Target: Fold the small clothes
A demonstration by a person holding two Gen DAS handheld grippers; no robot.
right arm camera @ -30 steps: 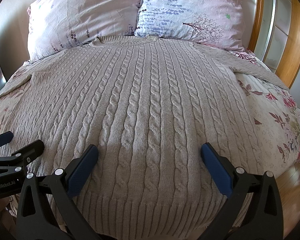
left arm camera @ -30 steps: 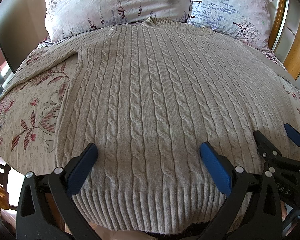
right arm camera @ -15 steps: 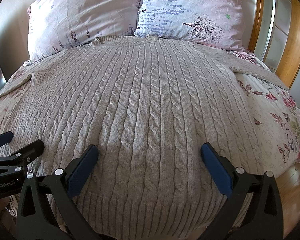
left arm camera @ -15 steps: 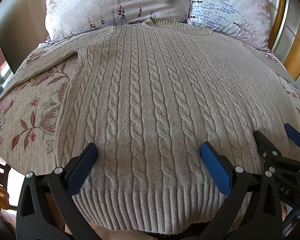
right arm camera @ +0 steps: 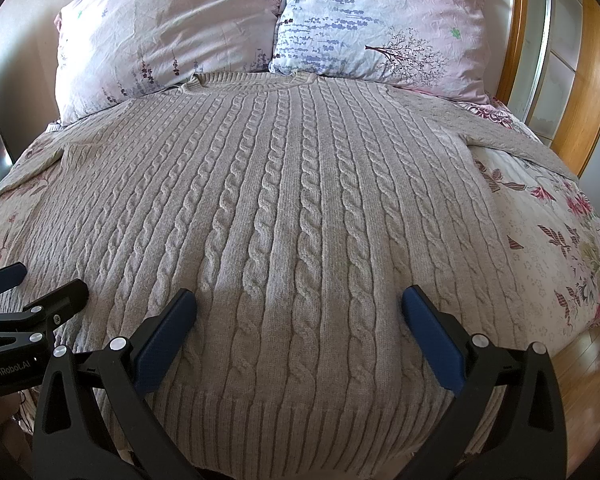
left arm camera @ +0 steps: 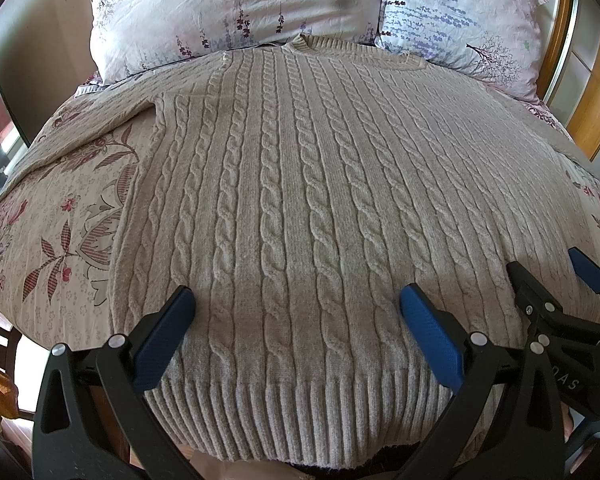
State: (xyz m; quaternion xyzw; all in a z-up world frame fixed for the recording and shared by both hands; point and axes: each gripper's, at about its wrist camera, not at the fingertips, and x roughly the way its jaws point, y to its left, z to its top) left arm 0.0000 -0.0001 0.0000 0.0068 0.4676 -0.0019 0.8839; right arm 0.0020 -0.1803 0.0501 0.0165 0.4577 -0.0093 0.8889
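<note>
Knitwear is covering most of the bed: a beige cable-knit sweater point(left arm camera: 300, 200) is lying flat and face up on the floral bedspread point(left arm camera: 60, 216), its neckline pointing toward the two pillows and its ribbed hem point(left arm camera: 300, 416) hanging at the near edge of the mattress. One sleeve is stretching out to the left across the bedspread, the other is running off to the right toward the wooden headboard frame point(right arm camera: 592, 80).

The left gripper point(left arm camera: 296, 320) is hovering low over the hem, leaning forward along the garment's length, with its blue-padded fingers point(left arm camera: 168, 328) standing wide apart and nothing lying between them. Whether the pads are touching the knit cannot be told. The right gripper point(right arm camera: 298, 320) is sitting just beside it, to its right, in the same forward-leaning pose above the lower part of the sweater; its fingers point(right arm camera: 432, 336) are likewise spreading wide and gripping nothing. Each tool is showing up at the edge of the other's camera: the right one is appearing at the far right of the left wrist view, and the left one at the far left of the right wrist view.

A pink pillow point(right arm camera: 164, 40) and a pale blue pillow point(right arm camera: 380, 24) are leaning side by side at the head of the bed, just beyond the collar.
</note>
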